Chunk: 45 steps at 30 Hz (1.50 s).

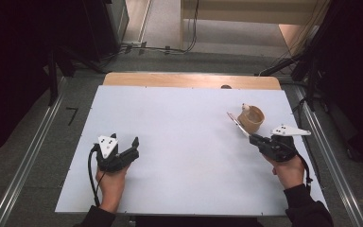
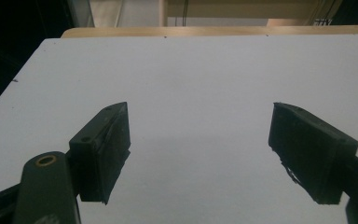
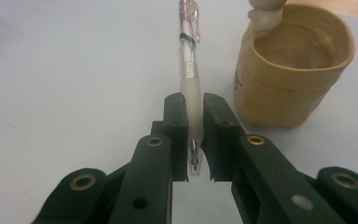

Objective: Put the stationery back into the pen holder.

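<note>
- The right gripper pinches a clear pen at its frosted grip, jaws pressed on either side. The tip end pokes back between the jaws and the clip end runs out ahead, likely so the pen can go into the cup end first.
- In the high view the pen sits right of centre, slanting up and left from the right gripper, its far end just beside the cup.
- The cup, a tan soft-walled holder with a rolled rim, stands upright at the upper right of the right gripper view, mouth open. A pale thing leans on its far rim; I cannot tell what it is.
- The left gripper rests low at the lower left of the high view, jaws spread wide with nothing between them. It looks parked, out of the way.
- The white table is bare through the middle and left, so there is plenty of room to swing.
- The cup stands near the table's right edge; room is tightest there. A nudge to the soft wall could tip it towards that edge.
</note>
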Tool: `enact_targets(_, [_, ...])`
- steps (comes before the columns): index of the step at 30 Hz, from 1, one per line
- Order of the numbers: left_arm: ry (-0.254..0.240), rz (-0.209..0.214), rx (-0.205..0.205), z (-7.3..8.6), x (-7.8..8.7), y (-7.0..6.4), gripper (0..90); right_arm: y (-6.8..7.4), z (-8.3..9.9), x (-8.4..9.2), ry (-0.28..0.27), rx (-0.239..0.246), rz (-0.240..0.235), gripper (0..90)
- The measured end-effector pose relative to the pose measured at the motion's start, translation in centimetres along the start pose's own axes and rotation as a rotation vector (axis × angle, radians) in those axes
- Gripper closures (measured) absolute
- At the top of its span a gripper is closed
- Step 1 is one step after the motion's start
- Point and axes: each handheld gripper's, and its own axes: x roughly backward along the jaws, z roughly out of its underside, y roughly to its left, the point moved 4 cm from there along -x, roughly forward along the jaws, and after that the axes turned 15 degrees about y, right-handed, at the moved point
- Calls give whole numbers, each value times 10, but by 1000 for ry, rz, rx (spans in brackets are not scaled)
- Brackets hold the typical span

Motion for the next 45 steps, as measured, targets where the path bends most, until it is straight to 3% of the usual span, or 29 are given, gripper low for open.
enact_targets(23, [1, 0, 0, 0, 0, 0, 213, -32, 3, 42, -88, -90, 61, 784])
enact_targets(45, [-1, 2, 1, 0, 0, 0, 213, -46, 10, 40, -37, -128, 105, 783])
